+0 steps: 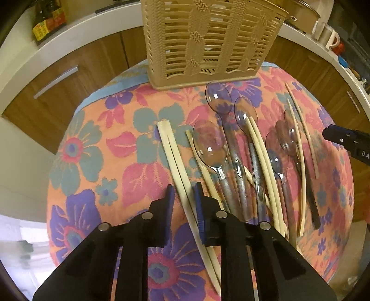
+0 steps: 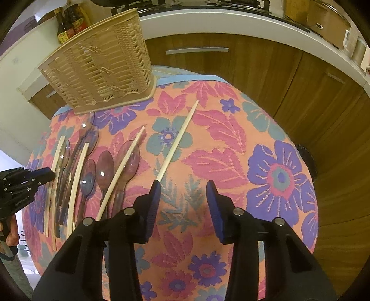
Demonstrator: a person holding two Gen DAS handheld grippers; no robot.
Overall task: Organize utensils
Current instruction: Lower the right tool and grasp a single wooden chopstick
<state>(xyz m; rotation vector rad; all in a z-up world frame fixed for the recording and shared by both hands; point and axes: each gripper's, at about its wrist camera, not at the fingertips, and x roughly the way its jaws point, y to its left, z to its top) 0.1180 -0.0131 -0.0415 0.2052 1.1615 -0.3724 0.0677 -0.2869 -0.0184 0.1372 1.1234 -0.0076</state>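
Note:
A beige slatted utensil basket [image 1: 208, 41] stands at the far edge of the floral cloth; it also shows in the right wrist view [image 2: 101, 69]. Several clear plastic spoons [image 1: 210, 143] and pale chopsticks [image 1: 261, 148] lie on the cloth. My left gripper [image 1: 185, 196] is low over the cloth, its blue pads either side of a pair of chopsticks [image 1: 171, 150], a small gap still showing. My right gripper [image 2: 182, 187] is open and empty, with one single chopstick [image 2: 178, 139] ending at its left fingertip. The left gripper shows at the left edge of the right wrist view [image 2: 44, 174].
The small round table wears a floral cloth [image 2: 254, 162]. Wooden cabinets [image 2: 254, 76] and a white counter [image 1: 76, 30] curve behind it. Sauce bottles [image 1: 46, 20] and a mug [image 1: 328, 34] stand on the counter.

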